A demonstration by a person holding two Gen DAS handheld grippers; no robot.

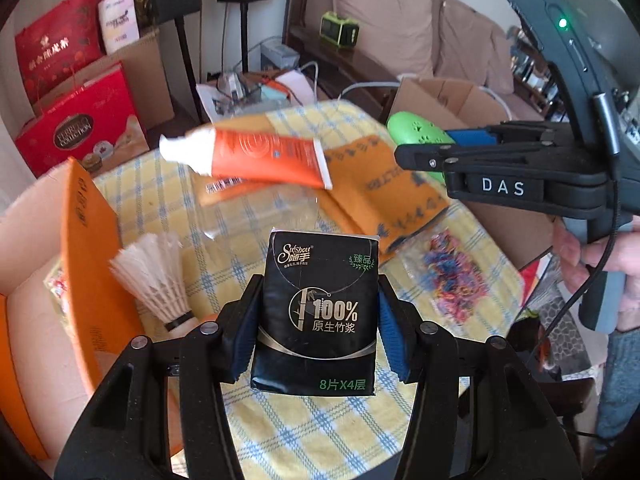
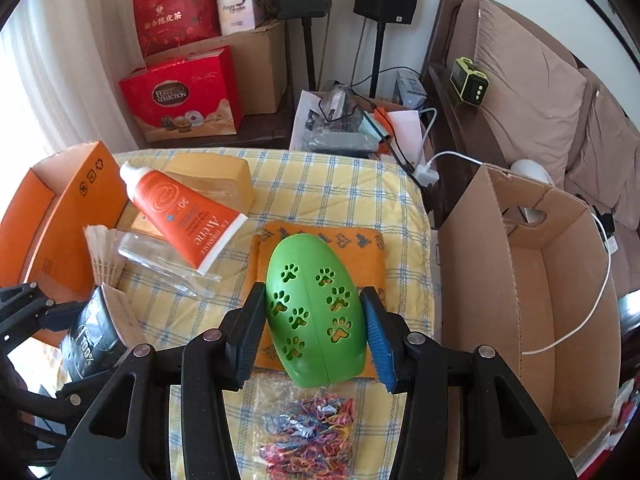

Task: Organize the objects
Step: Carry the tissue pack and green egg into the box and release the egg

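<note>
My left gripper (image 1: 318,320) is shut on a black tissue pack (image 1: 320,308) and holds it above the yellow checked table (image 1: 280,416). My right gripper (image 2: 314,328) is shut on a green egg-shaped case with paw-print holes (image 2: 316,308), held over an orange cloth (image 2: 360,256). An orange and white tube (image 2: 184,216) leans on a clear plastic box (image 2: 160,256). A shuttlecock (image 1: 156,276) stands at the left. A bag of coloured rubber bands (image 2: 308,428) lies near the front edge.
An open orange box (image 2: 52,216) stands at the table's left. An open brown cardboard box (image 2: 532,280) stands at the right. Red gift bags (image 2: 184,96), speakers on stands and a sofa (image 2: 540,92) lie beyond the table.
</note>
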